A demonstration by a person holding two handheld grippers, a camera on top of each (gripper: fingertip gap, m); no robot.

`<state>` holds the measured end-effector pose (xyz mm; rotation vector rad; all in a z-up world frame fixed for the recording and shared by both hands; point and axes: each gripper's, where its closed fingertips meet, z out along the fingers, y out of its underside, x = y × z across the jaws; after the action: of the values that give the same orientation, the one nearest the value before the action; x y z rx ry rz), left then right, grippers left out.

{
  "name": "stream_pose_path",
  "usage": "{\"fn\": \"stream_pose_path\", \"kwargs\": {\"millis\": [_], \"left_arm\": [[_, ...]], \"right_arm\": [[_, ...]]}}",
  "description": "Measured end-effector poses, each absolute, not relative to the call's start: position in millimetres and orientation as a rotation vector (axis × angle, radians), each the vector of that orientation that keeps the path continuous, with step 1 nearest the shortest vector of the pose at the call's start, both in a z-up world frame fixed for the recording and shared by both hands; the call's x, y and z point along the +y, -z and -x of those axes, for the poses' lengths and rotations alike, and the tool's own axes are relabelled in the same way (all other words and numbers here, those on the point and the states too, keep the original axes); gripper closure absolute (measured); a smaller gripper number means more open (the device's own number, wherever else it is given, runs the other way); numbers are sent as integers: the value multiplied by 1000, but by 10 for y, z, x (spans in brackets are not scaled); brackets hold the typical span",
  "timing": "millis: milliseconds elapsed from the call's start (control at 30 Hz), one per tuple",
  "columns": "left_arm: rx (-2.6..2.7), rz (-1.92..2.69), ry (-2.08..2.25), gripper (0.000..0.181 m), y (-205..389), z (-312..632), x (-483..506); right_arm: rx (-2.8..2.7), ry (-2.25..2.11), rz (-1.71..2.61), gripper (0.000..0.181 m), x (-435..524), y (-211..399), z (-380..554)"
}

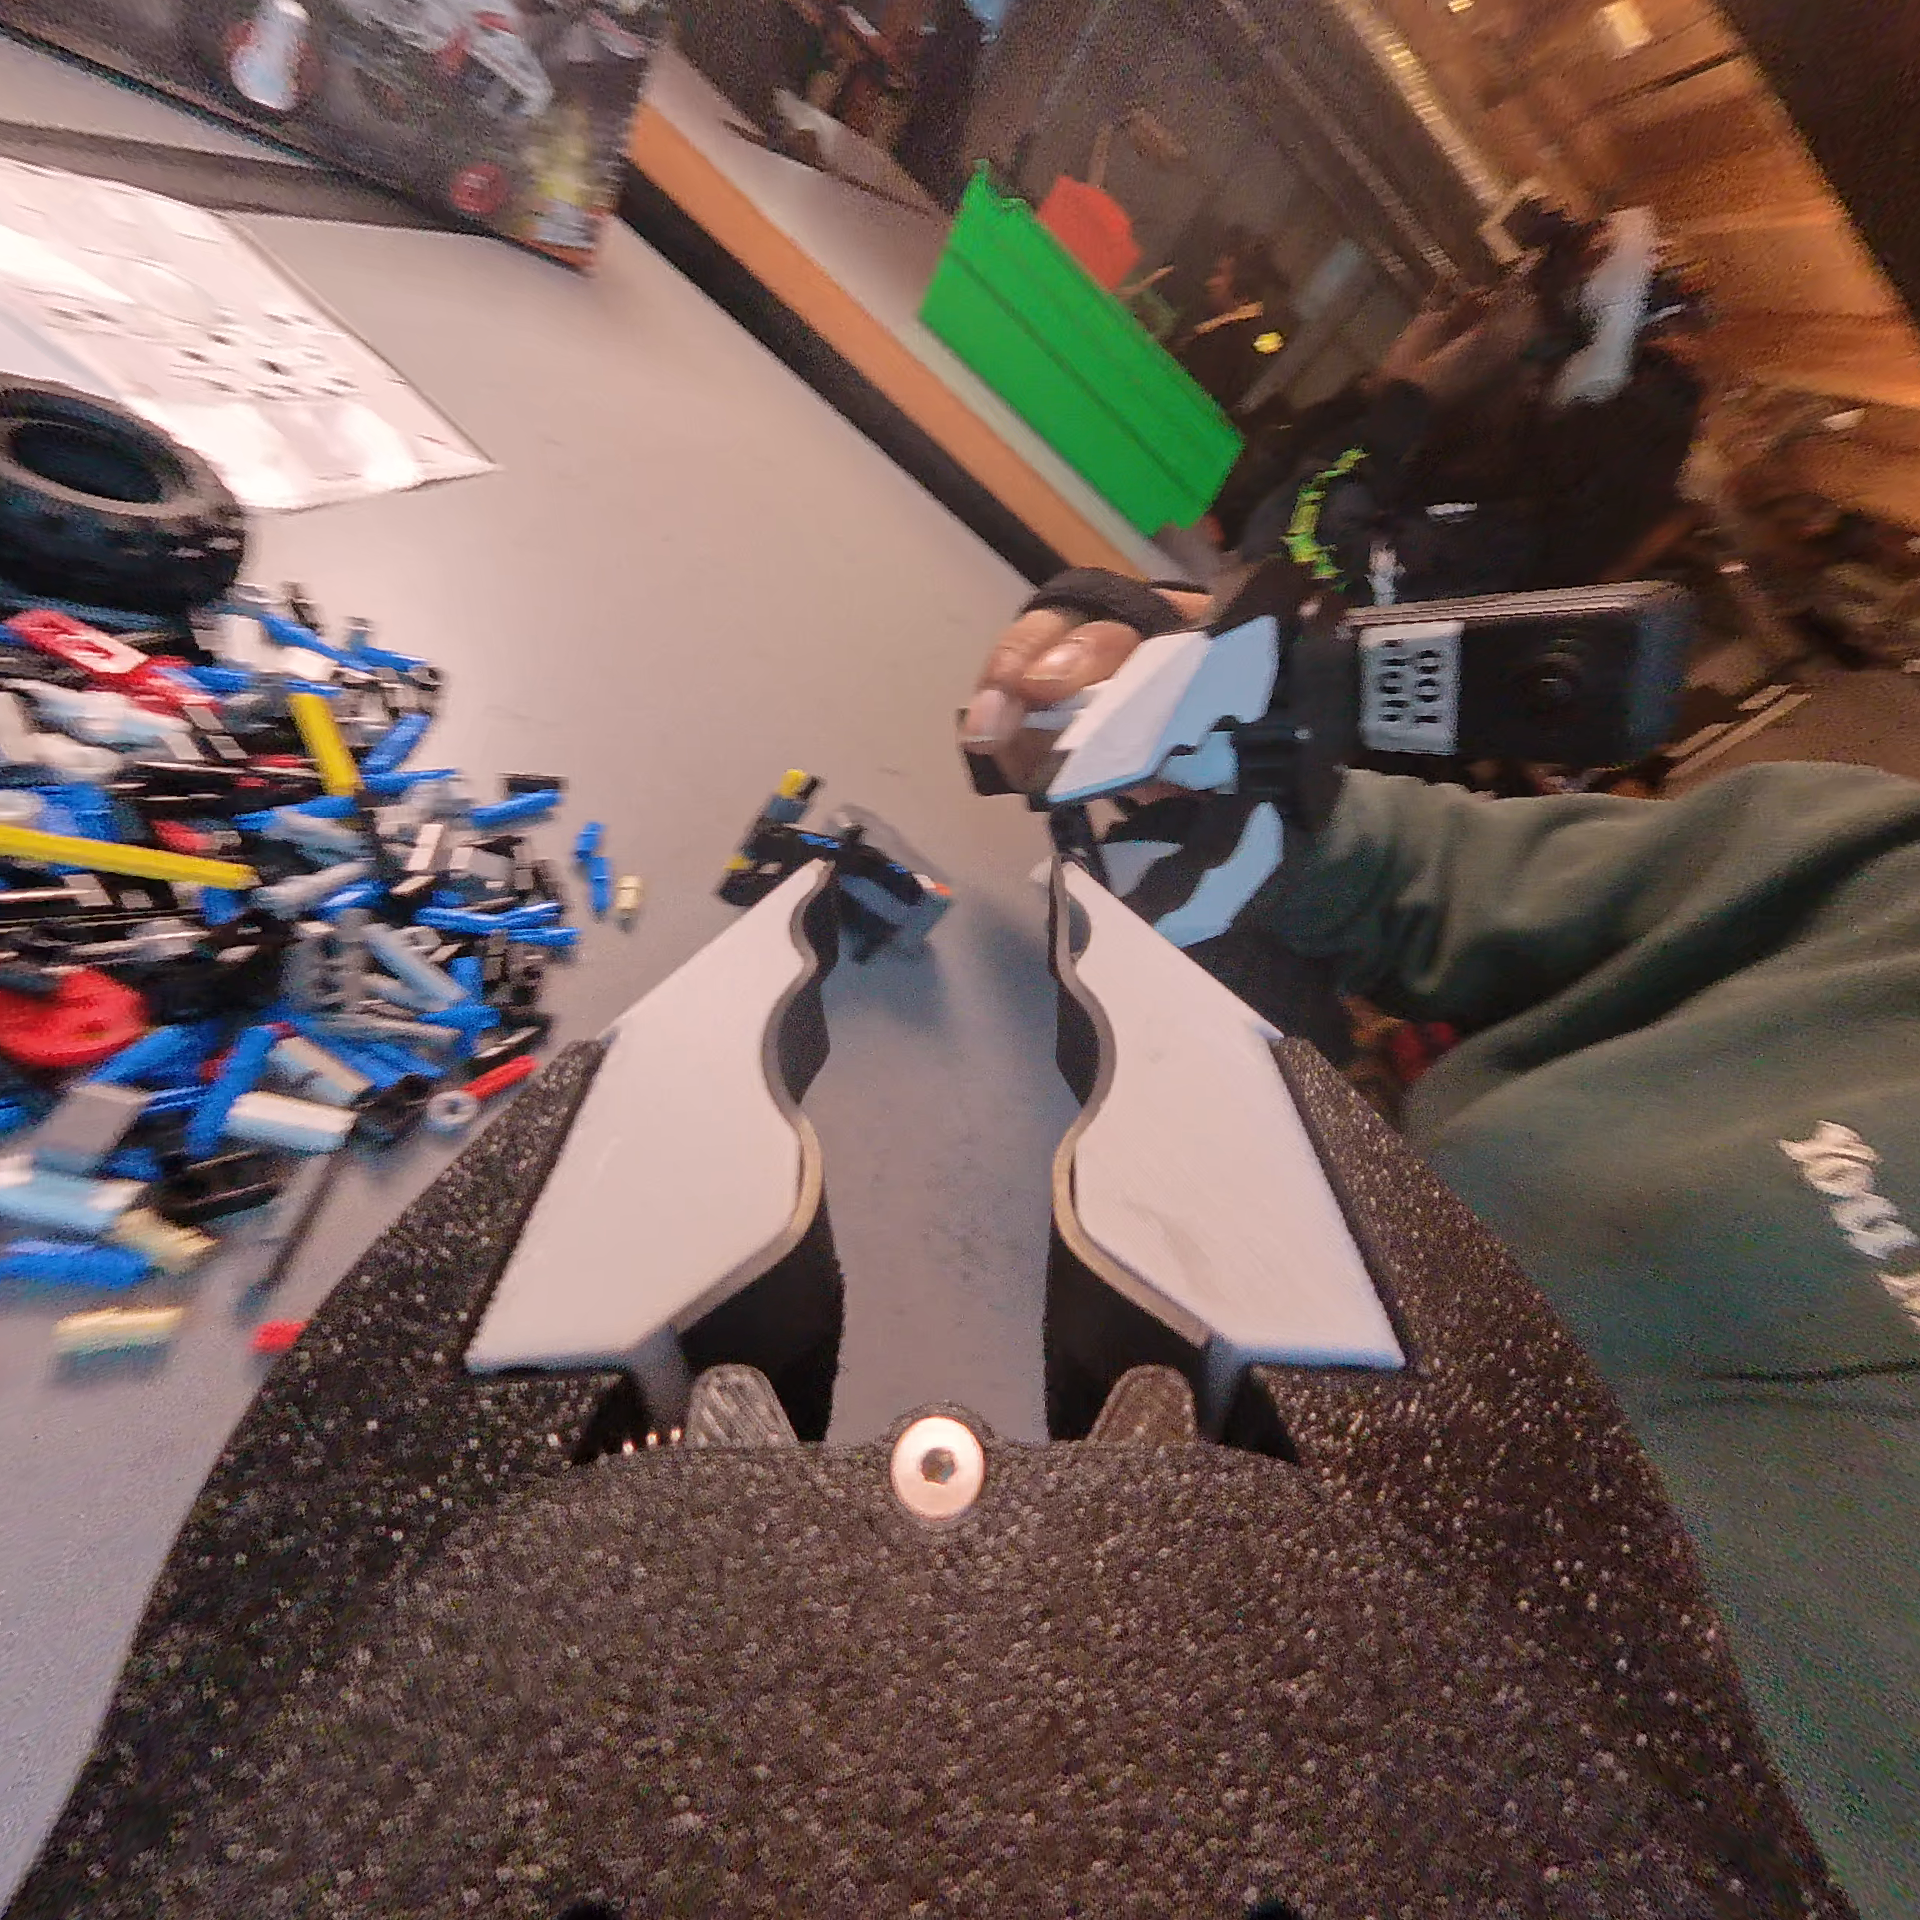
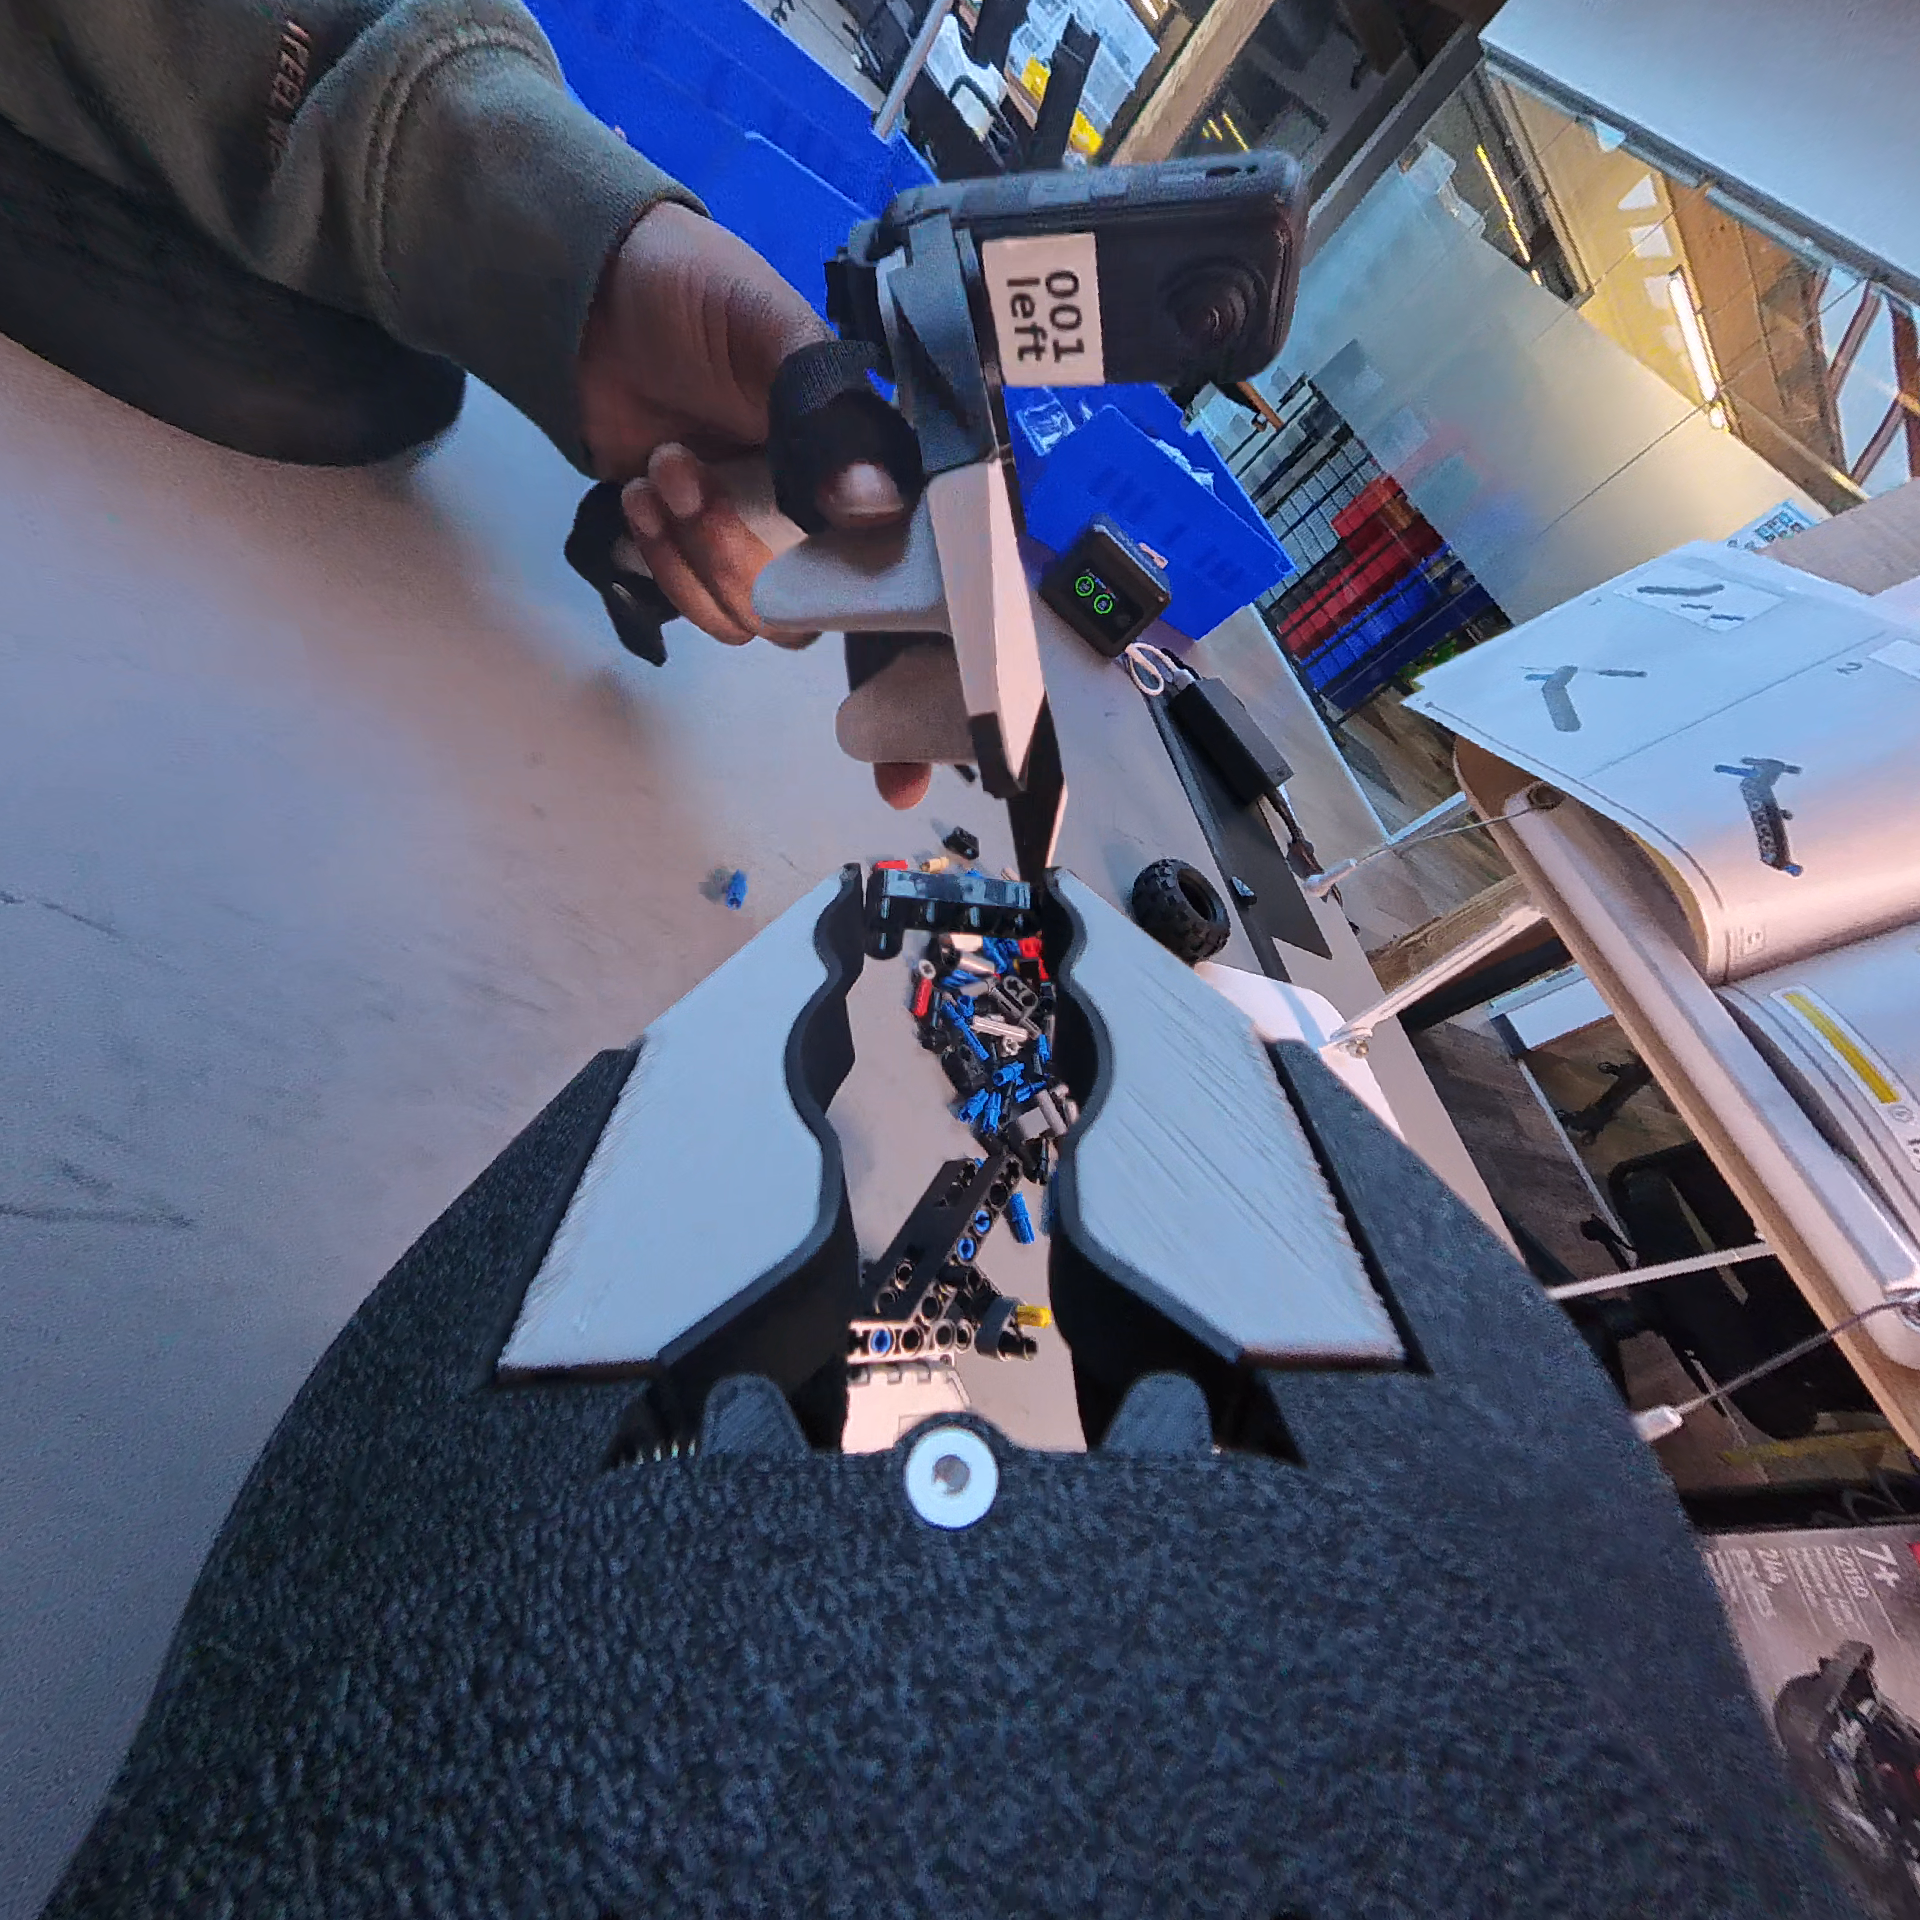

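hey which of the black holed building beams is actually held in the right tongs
The short black beam clamped crosswise between the right tongs' tips. The longer black beam lies loose on the table beside the parts pile.

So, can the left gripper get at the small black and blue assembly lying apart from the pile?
Probably yes. The left gripper is open and the assembly lies on bare table right at its fingertips, with nothing between them.
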<state>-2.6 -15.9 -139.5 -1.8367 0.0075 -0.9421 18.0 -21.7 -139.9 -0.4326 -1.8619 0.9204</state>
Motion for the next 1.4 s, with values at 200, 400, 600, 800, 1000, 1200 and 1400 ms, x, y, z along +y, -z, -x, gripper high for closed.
{"fn": "stream_pose_path", "kwargs": {"millis": [200, 400, 600, 800, 1000, 1200, 1400], "left_arm": [[98, 1770, 1174, 156, 1241, -407, -285], [149, 1852, 912, 175, 1128, -248, -373], [-72, 1960, -328, 175, 406, 1252, -1287], [-743, 2181, -845, 175, 756, 2666, -3053], [-903, 2192, -877, 151, 1146, 2930, -3416], [-369, 2062, -675, 150, 693, 2007, -2308], [57, 2345, 4, 149, 1756, 629, -1351]], "right_arm": [[-1853, -956, 386, 148, -381, 1352, -215], [-1807, -958, 389, 142, -376, 1224, -232], [-1824, -937, 536, 143, 23, 1185, -252], [-2048, -906, 598, 147, -140, 1578, -282], [-2083, -890, 600, 148, -209, 1645, -238], [-2011, -935, 673, 150, -53, 1534, -230], [-1956, -958, 751, 149, 137, 1472, -309]]}}
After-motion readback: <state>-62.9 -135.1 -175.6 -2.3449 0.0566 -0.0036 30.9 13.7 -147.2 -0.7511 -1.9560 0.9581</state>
